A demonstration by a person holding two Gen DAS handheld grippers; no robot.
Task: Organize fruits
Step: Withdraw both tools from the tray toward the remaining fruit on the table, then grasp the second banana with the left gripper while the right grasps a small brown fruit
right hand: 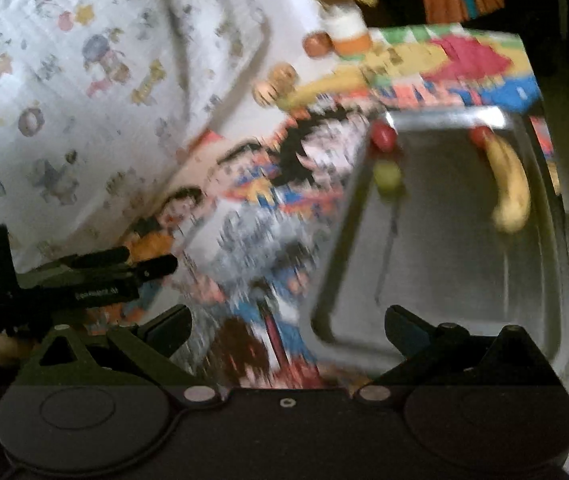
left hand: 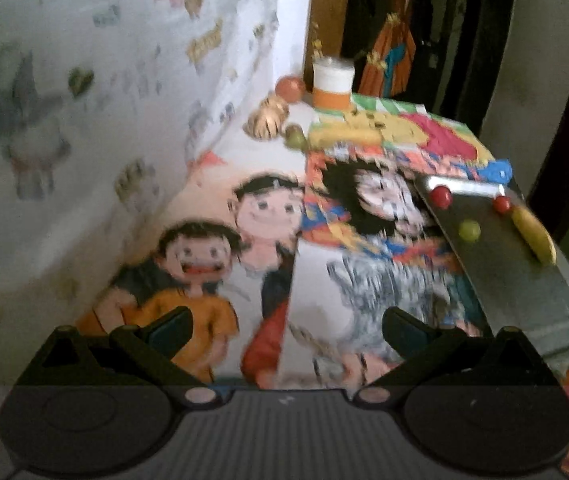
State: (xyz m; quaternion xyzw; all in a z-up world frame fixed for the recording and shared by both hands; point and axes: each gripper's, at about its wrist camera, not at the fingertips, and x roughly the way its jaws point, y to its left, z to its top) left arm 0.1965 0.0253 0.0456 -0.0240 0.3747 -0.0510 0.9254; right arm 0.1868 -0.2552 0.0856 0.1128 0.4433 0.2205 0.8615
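Right wrist view: steel tray (right hand: 444,280) holds banana (right hand: 510,184), seemingly 3 blurred round fruits; both hand-held grippers (right hand: 288,324) gape, empty.

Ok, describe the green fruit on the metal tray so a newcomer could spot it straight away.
Find the shiny metal tray lying on the cartoon-print sheet, at the right of both wrist views. Along its left edge, just nearer the camera than a red round fruit, sits the green fruit. It is the only green piece on the tray; the others there are two red ones and a yellow banana.
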